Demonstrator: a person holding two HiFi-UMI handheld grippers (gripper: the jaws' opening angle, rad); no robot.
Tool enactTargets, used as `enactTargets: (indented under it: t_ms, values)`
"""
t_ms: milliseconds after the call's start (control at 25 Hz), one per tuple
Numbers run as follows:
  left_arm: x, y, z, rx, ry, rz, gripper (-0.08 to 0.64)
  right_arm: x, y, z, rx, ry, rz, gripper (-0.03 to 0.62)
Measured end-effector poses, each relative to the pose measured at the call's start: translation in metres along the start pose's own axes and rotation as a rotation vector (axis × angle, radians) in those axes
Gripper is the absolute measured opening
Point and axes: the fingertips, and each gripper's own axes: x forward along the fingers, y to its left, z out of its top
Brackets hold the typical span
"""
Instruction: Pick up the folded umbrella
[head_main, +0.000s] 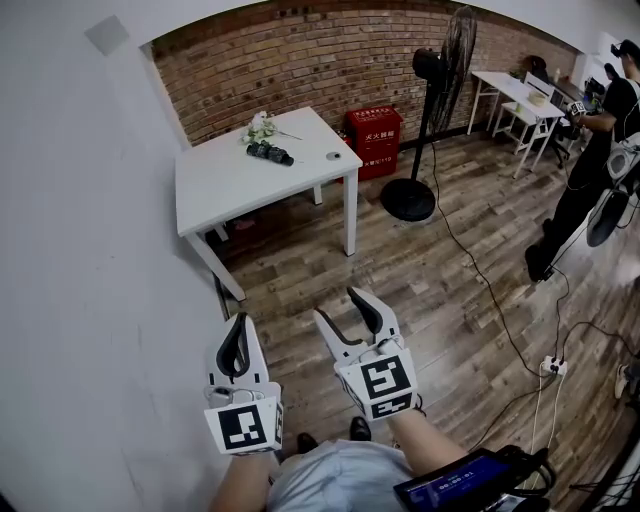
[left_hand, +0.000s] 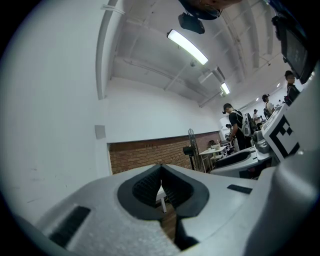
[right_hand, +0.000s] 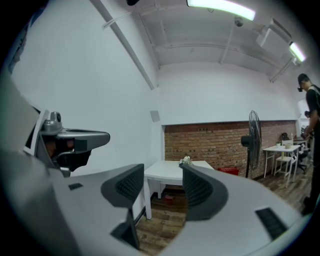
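Getting near the table (head_main: 235, 190) looks like the step now — nothing is held. The right tongs (head_main: 338, 305) are spread wide and the left tongs (head_main: 237, 322) are pressed together. Next they must get close and reach out. The folded umbrella (head_main: 270, 153) — small, dark, rolled up — lies on the table at 11 o'clock, well apart from the tongs, just beside white flowers (head_main: 260, 127).

The table (head_main: 230, 190) stands beside the wall (head_main: 80, 250) on the left, its far edge toward the brick wall (head_main: 300, 60). On it, the folded umbrella (head_main: 270, 153) lies toward the far edge, just before the flowers (head_main: 260, 127). A small round object (head_main: 333, 156) sits by the right edge. Right of the table a box (head_main: 374, 140) stands at the brick wall, with the standing fan (head_main: 430, 110) farther right. Beyond the fan are more tables (head_main: 520, 100) and a person (head_main: 590, 170). The left gripper (head_main: 238, 318) and right gripper (head_main: 335, 303) are side by side, well short of the table's near edge.
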Motion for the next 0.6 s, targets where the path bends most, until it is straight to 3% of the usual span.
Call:
enactTargets:
  t_ms: [280, 600]
  values:
    - [0.014, -0.022, -0.003, 0.002, 0.011, 0.034, 0.008, 0.000, -0.032, -0.007, -0.005, 0.007, 0.009, 0.249]
    - [0.035, -0.020, -0.017, -0.006, 0.042, 0.058, 0.008, 0.024, -0.050, -0.018, -0.014, 0.036, 0.021, 0.258]
